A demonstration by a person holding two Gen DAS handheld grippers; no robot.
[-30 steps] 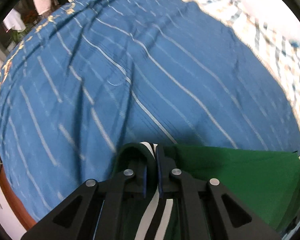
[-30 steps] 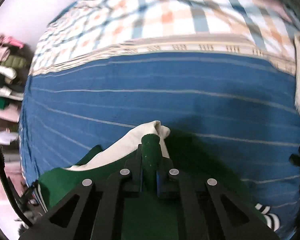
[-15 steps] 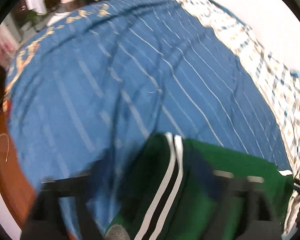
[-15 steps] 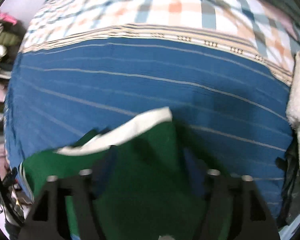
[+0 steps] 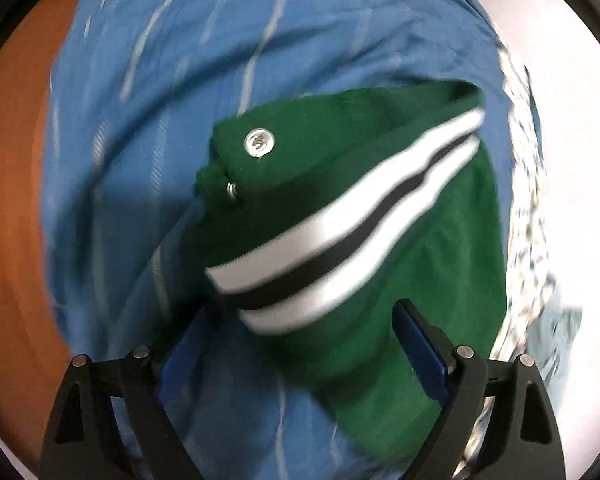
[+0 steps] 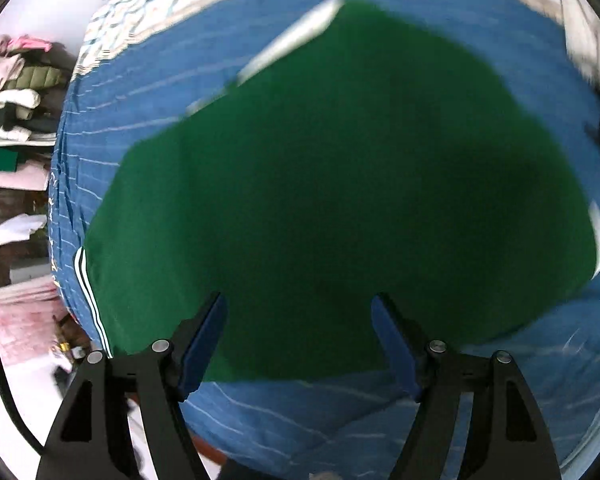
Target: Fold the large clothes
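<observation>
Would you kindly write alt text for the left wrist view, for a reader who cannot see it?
A folded green garment with a white and black striped band and a silver snap button lies on a blue striped bedspread. The left gripper is above it, jaws wide apart and holding nothing. The picture is blurred.

Garment (image 6: 340,184) lies on the bedspread (image 6: 380,412), which covers the bed. Right claw (image 6: 300,332) hangs above the garment's near edge, prongs apart, nothing between. Left claw (image 5: 296,336) hangs over the striped cuff (image 5: 340,236), prongs wide, clear of the cloth. Stacked clothes (image 6: 12,92) sit on shelves left of the bed.
</observation>
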